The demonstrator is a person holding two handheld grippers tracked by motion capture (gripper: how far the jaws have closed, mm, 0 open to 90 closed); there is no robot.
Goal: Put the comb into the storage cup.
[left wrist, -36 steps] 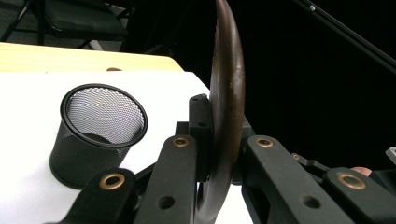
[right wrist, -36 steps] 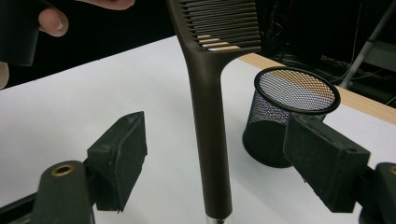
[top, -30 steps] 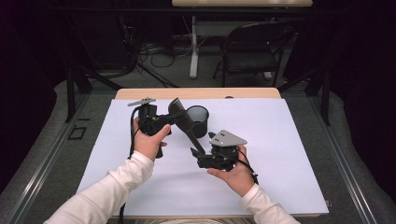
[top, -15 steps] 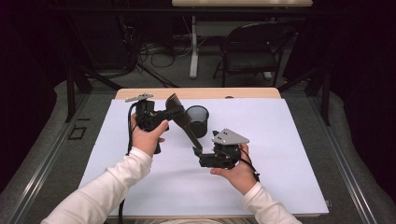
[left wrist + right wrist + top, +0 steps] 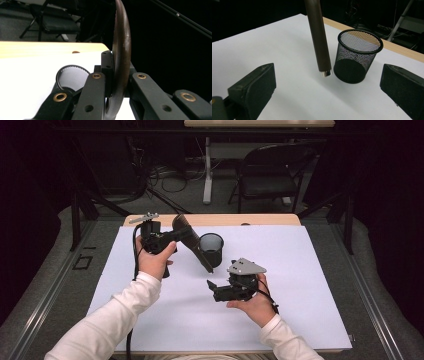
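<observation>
Grippers counted: two, one in each of the person's hands.
Left gripper (image 5: pixel 176 234): we find it at the far left of the white sheet, jaws pinching the broad curved end of a long brown shoehorn (image 5: pixel 192 241).
Grip seen close: in the left gripper view the shoehorn (image 5: pixel 121 53) stands on edge between the two black jaws, pressed from both sides.
Shoehorn count: one. We see it slant from the left gripper down to the right, its narrow end hanging just left of the cup and apart from the right gripper.
Shoehorn tip: in the right gripper view the stem (image 5: pixel 318 37) ends in a small silver cap above the sheet; we cannot tell whether it touches.
Right gripper (image 5: pixel 211 287): we place it nearer, right of centre, pointing left. Its jaws have just been opening and now stand spread wide, with nothing between the pads (image 5: pixel 254 87).
Mesh cups counted: one black wire cup (image 5: pixel 211 248), upright, far centre of the sheet, just right of the shoehorn.
Cup contents: we see none through the mesh (image 5: pixel 358 56).
Work surface: one wooden table (image 5: pixel 260 219), covered by one white sheet (image 5: pixel 310 285).
Background: one dark folding chair (image 5: pixel 267 175) beyond the table.
</observation>
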